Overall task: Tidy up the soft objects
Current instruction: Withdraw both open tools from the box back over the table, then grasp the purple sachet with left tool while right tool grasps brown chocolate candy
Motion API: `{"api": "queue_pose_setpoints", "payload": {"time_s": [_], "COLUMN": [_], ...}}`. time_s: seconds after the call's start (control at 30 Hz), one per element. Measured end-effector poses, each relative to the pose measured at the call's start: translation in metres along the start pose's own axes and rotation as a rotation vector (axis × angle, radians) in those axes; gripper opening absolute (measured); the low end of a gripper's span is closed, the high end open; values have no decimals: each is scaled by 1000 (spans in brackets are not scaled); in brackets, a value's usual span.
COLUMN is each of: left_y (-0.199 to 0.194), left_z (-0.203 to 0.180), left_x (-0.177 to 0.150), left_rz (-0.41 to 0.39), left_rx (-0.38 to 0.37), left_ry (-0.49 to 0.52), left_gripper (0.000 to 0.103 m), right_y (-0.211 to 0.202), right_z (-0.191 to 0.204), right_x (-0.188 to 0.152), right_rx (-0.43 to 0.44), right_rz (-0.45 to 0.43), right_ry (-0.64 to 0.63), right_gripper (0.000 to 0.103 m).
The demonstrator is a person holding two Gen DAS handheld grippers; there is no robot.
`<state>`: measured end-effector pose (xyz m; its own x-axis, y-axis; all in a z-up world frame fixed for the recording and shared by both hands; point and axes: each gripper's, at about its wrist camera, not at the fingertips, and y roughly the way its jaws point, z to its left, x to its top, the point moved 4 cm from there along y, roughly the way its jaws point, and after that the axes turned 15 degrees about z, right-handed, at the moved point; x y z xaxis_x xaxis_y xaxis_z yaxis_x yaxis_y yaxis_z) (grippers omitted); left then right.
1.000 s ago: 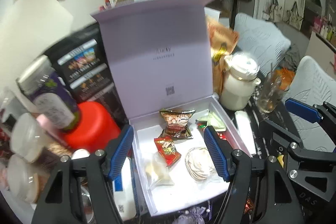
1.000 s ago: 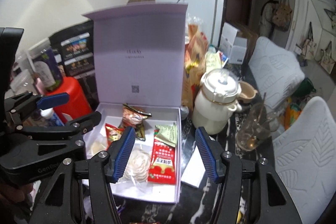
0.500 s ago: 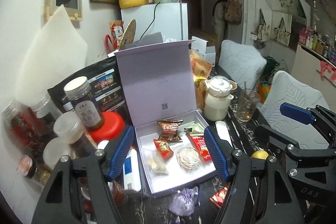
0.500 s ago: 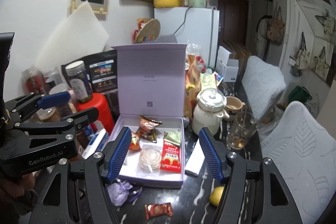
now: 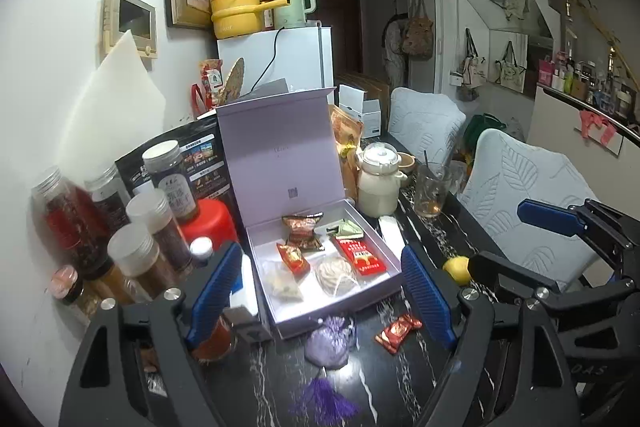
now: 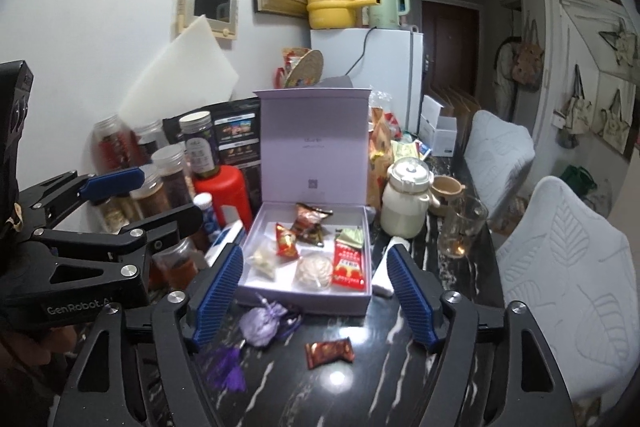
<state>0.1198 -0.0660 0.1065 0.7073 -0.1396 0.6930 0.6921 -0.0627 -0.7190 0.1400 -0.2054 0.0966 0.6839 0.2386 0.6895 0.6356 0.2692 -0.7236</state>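
An open lilac box (image 5: pixel 289 323) (image 6: pixel 304 301) stands on the dark marble table with its lid upright. Several snack packets lie in it, among them a red packet (image 5: pixel 361 256) (image 6: pixel 347 265) and a round white one (image 5: pixel 335 273) (image 6: pixel 314 269). In front of the box lie a purple sachet (image 5: pixel 329 341) (image 6: pixel 262 323) with a tassel and a small red-brown candy (image 5: pixel 398 331) (image 6: pixel 330 351). My left gripper (image 5: pixel 320 297) is open and empty, held back from the box. My right gripper (image 6: pixel 314 297) is open and empty too, above the table's near part.
Jars and bottles (image 5: pixel 136 251) and a red canister (image 5: pixel 208 223) crowd the left side. A cream pot (image 5: pixel 378 183), a glass (image 5: pixel 432 191) and a lemon (image 5: pixel 456 269) sit to the right of the box. White chairs (image 6: pixel 560 267) stand at the right.
Both grippers have pulled back and up from the box, still open. The sachet, the candy and the lemon have come into view in front of it.
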Motion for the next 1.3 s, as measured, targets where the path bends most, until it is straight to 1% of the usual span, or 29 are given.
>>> {"api": "queue_pose_setpoints", "payload": {"time_s": [0.2,0.33,0.5,0.6,0.8,0.93,1.07,1.2,1.3], "left_y": [-5,-7,-6,-7,-5,6,19,35,48], "left_z": [-4,-6,-4,-2,3,5,13,19,20], "left_x": [-29,-49,-72,-85,-107,-120,-133,-143,-148], "left_rz": [22,43,69,81,97,133,177,204,220], "left_rx": [-29,-75,-90,-97,-116,-126,-150,-137,-120], "left_ry": [18,26,30,34,7,-3,-44,-66,-64], "left_gripper": [82,82,82,82,82,82,82,82,82], "right_y": [-12,-13,-10,-8,-5,5,22,39,56], "right_z": [15,25,37,43,51,57,60,53,46], "right_x": [-33,-58,-87,-99,-115,-126,-136,-144,-150], "right_rx": [-9,-2,11,11,15,6,32,60,61], "right_rz": [-11,5,36,47,63,90,137,174,210], "right_ry": [-16,-16,-19,-19,-13,-11,-5,53,85], "right_gripper": [80,80,80,80,80,80,80,78,77]}}
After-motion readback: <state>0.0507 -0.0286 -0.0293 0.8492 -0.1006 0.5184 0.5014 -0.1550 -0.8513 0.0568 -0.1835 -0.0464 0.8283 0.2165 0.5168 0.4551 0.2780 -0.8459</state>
